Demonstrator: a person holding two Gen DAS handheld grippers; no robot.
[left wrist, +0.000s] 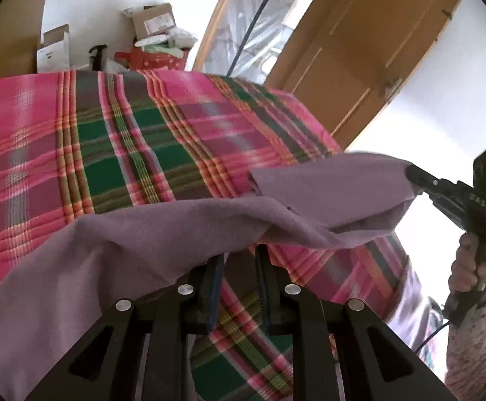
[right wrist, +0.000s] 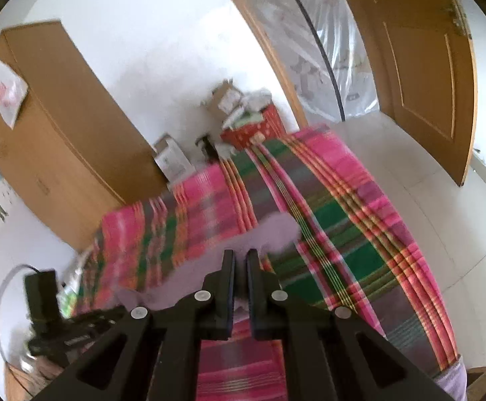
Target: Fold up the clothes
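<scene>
A purple cloth point(left wrist: 176, 227) hangs in the air over a bed with a pink and green plaid cover point(left wrist: 109, 133), stretched between both grippers. My left gripper point(left wrist: 239, 254) holds one edge, and the cloth drapes over its fingertips and hides them. At the right of the left wrist view, my right gripper point(left wrist: 410, 172) is shut on the cloth's far corner, with a person's hand point(left wrist: 470, 267) around its handle. In the right wrist view, my right gripper point(right wrist: 240, 254) pinches the purple cloth point(right wrist: 276, 230) above the plaid cover point(right wrist: 343, 234). The left gripper's body point(right wrist: 42, 300) shows at the lower left.
Cardboard boxes point(left wrist: 152, 20) and a red box point(left wrist: 152, 60) are piled against the wall beyond the bed. A brown wardrobe point(right wrist: 59, 127) stands to the left. An open wooden door point(right wrist: 426, 67) and a plastic-sheeted doorway point(right wrist: 326, 50) are on the right. White floor point(right wrist: 443, 217) runs beside the bed.
</scene>
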